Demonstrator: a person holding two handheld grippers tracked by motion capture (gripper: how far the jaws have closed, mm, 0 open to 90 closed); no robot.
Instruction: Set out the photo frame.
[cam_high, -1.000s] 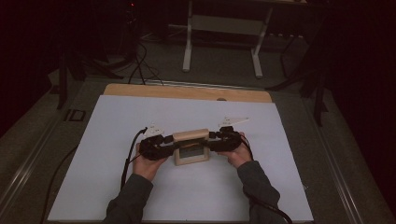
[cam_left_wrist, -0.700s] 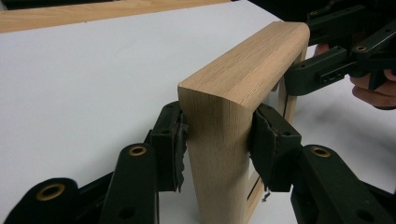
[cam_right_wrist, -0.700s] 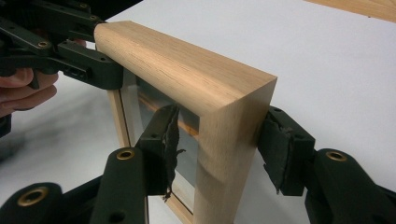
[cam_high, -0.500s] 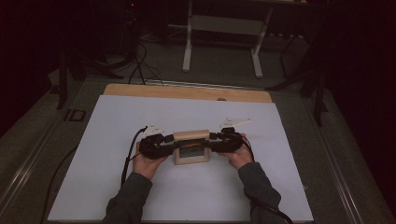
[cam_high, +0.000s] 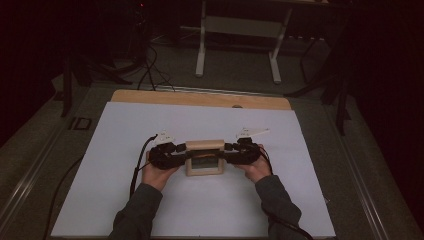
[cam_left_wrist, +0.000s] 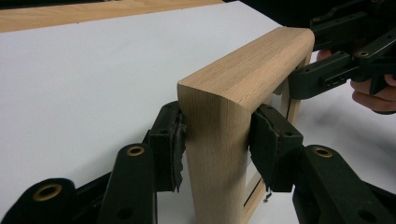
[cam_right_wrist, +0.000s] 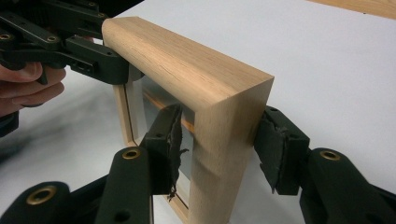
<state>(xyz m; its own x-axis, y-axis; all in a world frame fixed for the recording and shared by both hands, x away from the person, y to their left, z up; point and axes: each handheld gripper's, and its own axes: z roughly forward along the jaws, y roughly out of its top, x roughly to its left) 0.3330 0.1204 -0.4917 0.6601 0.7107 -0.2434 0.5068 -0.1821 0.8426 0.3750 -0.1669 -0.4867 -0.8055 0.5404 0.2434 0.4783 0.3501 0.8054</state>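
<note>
Light oak wooden photo frame w/ glass pane (cam_high: 204, 159) stands upright mid white surface (cam_high: 125, 125); left claw (cam_left_wrist: 217, 140) & right claw (cam_right_wrist: 219, 149), just closing, each clamped on a side rail. Stiff wood, fragile glass: grip rails

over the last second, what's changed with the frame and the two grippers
The right gripper jaws have just been closing on the wooden frame's side post, with the frame between them. The left gripper stays clamped on the opposite post. The frame, both hands and the white sheet have kept their places.
</note>
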